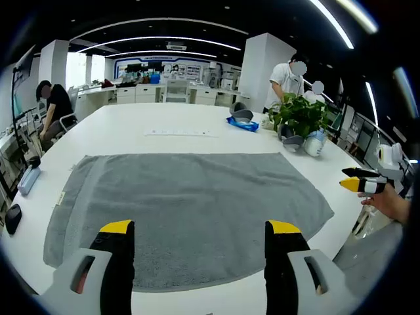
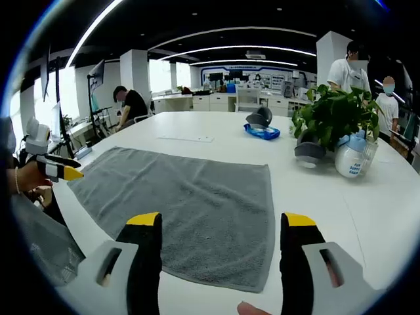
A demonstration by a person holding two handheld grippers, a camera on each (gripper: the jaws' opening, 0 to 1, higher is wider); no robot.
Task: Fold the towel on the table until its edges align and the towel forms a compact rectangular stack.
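A grey towel (image 1: 190, 210) lies spread flat on the white table (image 1: 164, 121). In the left gripper view my left gripper (image 1: 200, 230) hovers open above the towel's near edge, nothing between its yellow-tipped jaws. The right gripper (image 1: 357, 180) appears at the right of that view, held by a hand off the towel's right corner. From the right gripper view the same towel (image 2: 197, 203) stretches away to the left, and my right gripper (image 2: 220, 223) stands open over its near edge. The left gripper (image 2: 62, 169) shows at the left edge, beyond the towel's far side.
A potted plant (image 2: 331, 118) and a white-and-blue bottle (image 2: 351, 157) stand at the table's right side. A blue packet (image 2: 262, 132) and dark round objects lie further back. A paper strip (image 1: 180, 133) lies beyond the towel. People stand and sit around the room.
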